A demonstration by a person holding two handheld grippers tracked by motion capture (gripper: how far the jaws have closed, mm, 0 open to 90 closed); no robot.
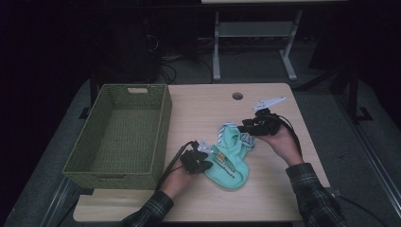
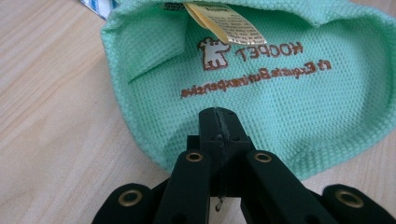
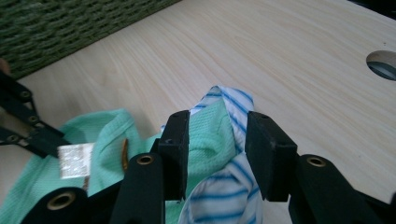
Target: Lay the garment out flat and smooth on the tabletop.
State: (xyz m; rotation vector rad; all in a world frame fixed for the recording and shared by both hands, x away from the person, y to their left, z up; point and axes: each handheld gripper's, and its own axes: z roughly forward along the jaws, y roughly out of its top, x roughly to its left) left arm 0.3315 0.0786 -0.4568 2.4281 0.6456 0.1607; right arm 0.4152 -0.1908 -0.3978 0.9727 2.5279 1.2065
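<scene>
A mint-green garment (image 1: 228,163) is lying on the worktop (image 1: 198,113), right of the green basket (image 1: 120,135). The left hand-held gripper (image 2: 218,122), jaws together, is clamping its near-left edge. The right hand-held gripper (image 3: 215,154) is bracketing the far striped end, jaws apart with fabric between them.

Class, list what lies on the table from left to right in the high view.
Green woven basket → left gripper → mint-green garment → right gripper.
</scene>
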